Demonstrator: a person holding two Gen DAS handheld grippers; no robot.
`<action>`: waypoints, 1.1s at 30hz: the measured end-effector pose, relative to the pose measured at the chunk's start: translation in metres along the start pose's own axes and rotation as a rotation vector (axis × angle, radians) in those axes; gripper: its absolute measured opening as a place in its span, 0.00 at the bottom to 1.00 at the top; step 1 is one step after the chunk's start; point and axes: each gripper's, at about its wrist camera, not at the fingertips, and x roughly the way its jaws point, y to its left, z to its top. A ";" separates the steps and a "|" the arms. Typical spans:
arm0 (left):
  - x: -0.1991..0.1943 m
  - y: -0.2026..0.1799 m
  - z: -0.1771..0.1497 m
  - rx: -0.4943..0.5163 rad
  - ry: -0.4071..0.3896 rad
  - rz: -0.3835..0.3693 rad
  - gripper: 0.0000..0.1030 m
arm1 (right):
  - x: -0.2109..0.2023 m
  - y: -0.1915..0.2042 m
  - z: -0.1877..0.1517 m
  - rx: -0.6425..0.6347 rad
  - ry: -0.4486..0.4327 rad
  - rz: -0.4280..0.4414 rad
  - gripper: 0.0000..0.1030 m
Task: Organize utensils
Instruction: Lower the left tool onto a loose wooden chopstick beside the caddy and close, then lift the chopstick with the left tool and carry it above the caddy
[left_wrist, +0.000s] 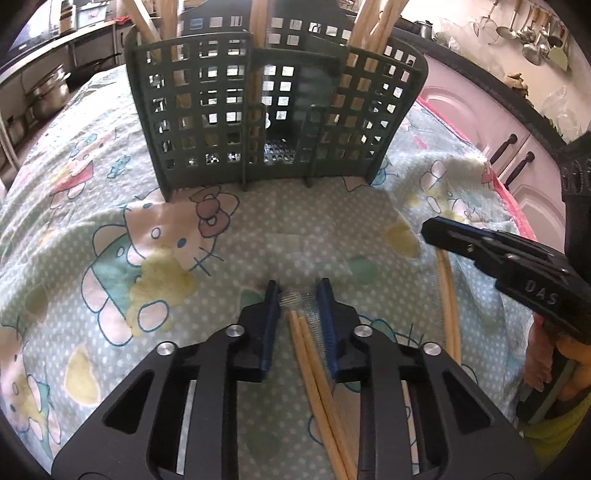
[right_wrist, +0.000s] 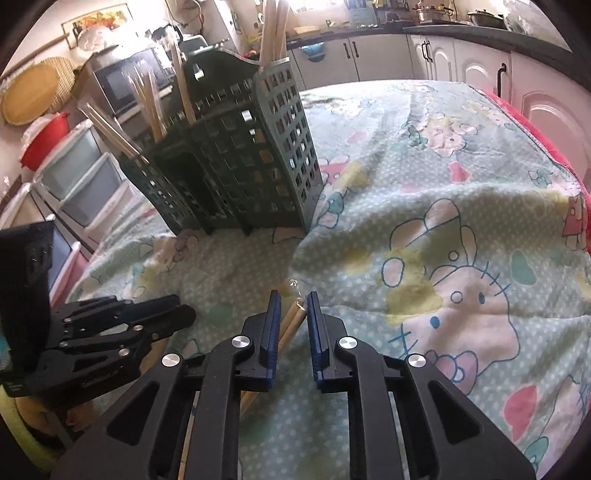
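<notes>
Cartoon-cat bedsheet (left_wrist: 184, 240) in pale green covers the whole work surface, wrinkled in places. Kitchen cupboards (right_wrist: 443, 55) and hanging ladles (left_wrist: 524, 33) ring the background.

Standing upright on the cloth, well ahead of both grippers, is a dark green lattice caddy (left_wrist: 273, 110) with several compartments. Wooden chopsticks (right_wrist: 275, 26) already stick up from a number of them, so part of the sorting looks done.

Nearer the cameras, the left gripper (left_wrist: 298, 295) points toward the caddy. Its jaws are partly open, with a wrapped pair of chopsticks (left_wrist: 314, 362) lying between the blue pads on the cloth; the pads do not appear to clamp it. The right gripper (right_wrist: 293, 306) sits just beside it on the right, jaws also partly open, with the end of another chopstick pair (right_wrist: 291, 321) between them; whether they touch the wood cannot be told. A further loose stick (left_wrist: 452, 306) lies on the sheet under that gripper.

By this view, at least these loose pairs are yet to be gripped, lifted and dropped into a compartment.
</notes>
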 end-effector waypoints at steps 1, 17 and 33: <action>-0.002 0.002 -0.001 -0.004 -0.001 -0.005 0.11 | -0.003 0.001 0.001 -0.001 -0.009 0.004 0.12; -0.068 -0.006 0.022 0.001 -0.154 -0.111 0.05 | -0.061 0.025 0.022 -0.056 -0.169 0.054 0.08; -0.123 -0.016 0.065 0.028 -0.327 -0.130 0.04 | -0.113 0.051 0.050 -0.134 -0.331 0.062 0.06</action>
